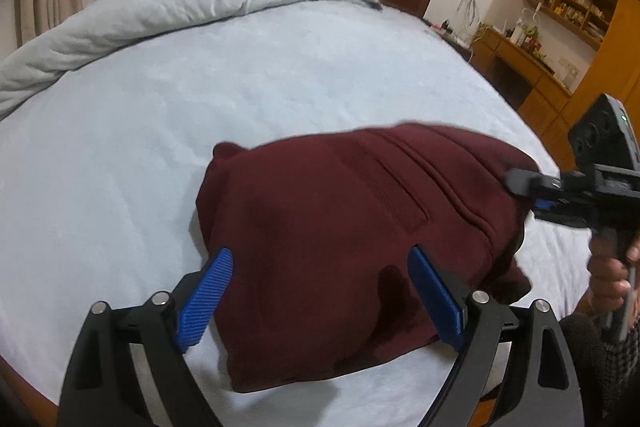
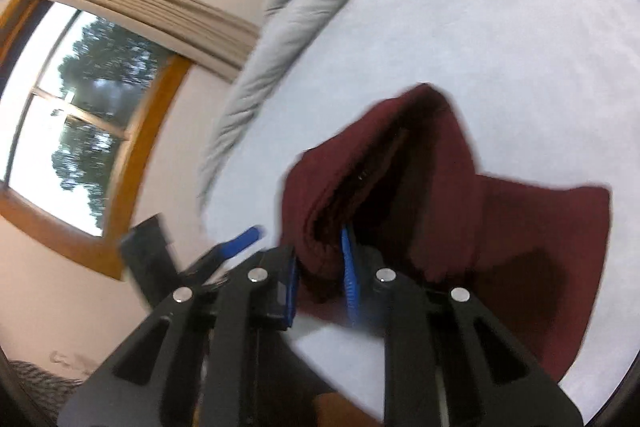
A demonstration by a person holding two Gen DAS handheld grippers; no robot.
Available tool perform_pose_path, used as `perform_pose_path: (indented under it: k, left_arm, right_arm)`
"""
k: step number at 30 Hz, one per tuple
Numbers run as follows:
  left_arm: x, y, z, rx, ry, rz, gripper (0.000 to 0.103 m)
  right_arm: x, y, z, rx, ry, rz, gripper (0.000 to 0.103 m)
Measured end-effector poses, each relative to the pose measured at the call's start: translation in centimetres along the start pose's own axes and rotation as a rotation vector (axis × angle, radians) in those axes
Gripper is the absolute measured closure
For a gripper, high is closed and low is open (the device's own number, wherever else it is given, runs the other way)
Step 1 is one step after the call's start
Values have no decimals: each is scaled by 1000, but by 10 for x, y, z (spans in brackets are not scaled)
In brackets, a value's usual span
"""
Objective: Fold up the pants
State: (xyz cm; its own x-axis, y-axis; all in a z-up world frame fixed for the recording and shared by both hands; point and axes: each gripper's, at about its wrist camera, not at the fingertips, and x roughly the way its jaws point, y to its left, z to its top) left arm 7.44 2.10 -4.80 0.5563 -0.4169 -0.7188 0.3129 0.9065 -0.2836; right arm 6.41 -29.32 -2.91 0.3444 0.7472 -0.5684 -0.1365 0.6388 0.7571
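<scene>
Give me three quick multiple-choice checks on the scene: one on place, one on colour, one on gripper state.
1. Where do the pants lie?
A. on the bed sheet
B. on the wooden desk
C. on the floor

2. What colour are the pants?
A. grey
B. dark red
C. blue

3. How is the right hand-held gripper?
A. wide open above the sheet
B. shut on nothing
C. shut on an edge of the pants

Key: 1 A, the folded bundle rests on the pale blue bed sheet. 2 B, the cloth is maroon in both views. 3 C, its blue pads pinch a bunched edge of the cloth, while the left hand-held gripper stands open over the bundle.
</scene>
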Motion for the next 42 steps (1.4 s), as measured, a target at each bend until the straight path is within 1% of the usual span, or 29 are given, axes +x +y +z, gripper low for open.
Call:
perform_pose_path:
  k: [2, 3, 4, 5, 6, 7, 8, 9, 10, 11, 12, 15, 17, 18, 19, 20, 22, 24, 26, 29, 31, 33, 35, 36, 38, 40, 41, 42]
  left_arm:
    - [-6, -4, 3, 7, -16, -26, 13]
    - [-8, -7, 5, 13, -26, -49, 13]
    - [-8, -9, 5, 14, -28, -59, 10]
    - [-5, -13, 7, 22, -21, -72, 9]
    - [-1, -15, 7, 31, -13, -76, 9]
    - [7, -19, 7, 47, 4, -77, 9]
    - [16, -22, 6, 60, 23, -74, 9]
    - [25, -25, 5, 72, 50, -65, 9]
    - [39, -28, 4, 85, 90, -55, 9]
    - [49, -29, 1, 98, 117, -31, 9]
    - [56, -32, -2, 117, 131, -10, 9]
    - [63, -35, -8, 149, 139, 18, 9]
    - [63, -34, -12, 145, 146, 10, 9]
    - [61, -34, -12, 143, 147, 5, 9]
    - [57, -32, -12, 140, 144, -7, 9]
    - [54, -30, -11, 134, 138, -17, 9]
    - [46, -24, -10, 105, 129, -38, 9]
    - [38, -20, -12, 67, 121, -52, 9]
    - [30, -12, -11, 29, 109, -58, 8]
    - [25, 0, -11, -22, 102, -46, 8]
    - [25, 10, -10, -61, 102, -44, 8]
    - [26, 18, -10, -99, 109, -40, 8]
    - [27, 24, -12, -126, 110, -31, 8]
    - [28, 27, -12, -134, 111, -29, 8]
    - [29, 30, -13, -147, 112, -31, 8]
    - [29, 32, -14, -155, 111, -39, 8]
    - [30, 33, -14, -158, 111, -40, 8]
    - [30, 34, -15, -160, 111, -42, 8]
  right_arm:
    - [-12, 0, -6, 5, -6, 13, 85]
    - [-20, -4, -16, 24, -5, 12, 86]
    - [-21, -11, -20, 49, 0, 14, 86]
    - [-19, -23, -28, 82, 14, -11, 86]
    - [-13, -31, -29, 93, 18, -58, 86]
    - [-5, -45, -31, 103, 30, -140, 85]
    - [5, -64, -34, 127, 57, -200, 85]
    - [13, -75, -33, 155, 69, -191, 84]
    - [15, -85, -33, 191, 61, -161, 84]
    - [16, -86, -30, 198, 56, -144, 84]
    - [17, -84, -26, 187, 57, -134, 81]
    - [12, -72, -20, 124, 58, -150, 70]
    - [2, -66, -18, 115, 52, -159, 58]
    - [-5, -65, -15, 116, 34, -174, 46]
    - [-7, -65, -12, 116, 26, -186, 38]
    - [-11, -65, -10, 118, 15, -197, 36]
    - [-18, -70, -10, 130, 18, -188, 27]
    - [-16, -84, -8, 167, 37, -175, 27]
    - [-7, -95, -6, 200, 58, -136, 27]
    - [5, -108, -5, 237, 77, -93, 26]
    - [10, -111, -1, 219, 85, -78, 23]
    - [12, -105, 0, 179, 86, -80, 23]
    - [15, -91, 2, 100, 99, -75, 29]
    - [19, -84, 2, 77, 110, -63, 34]
    - [29, -75, -1, 49, 146, -54, 34]
    - [37, -76, 0, 53, 152, -72, 33]
    - [44, -81, 2, 77, 145, -65, 33]
    - [47, -85, 4, 95, 135, -37, 33]
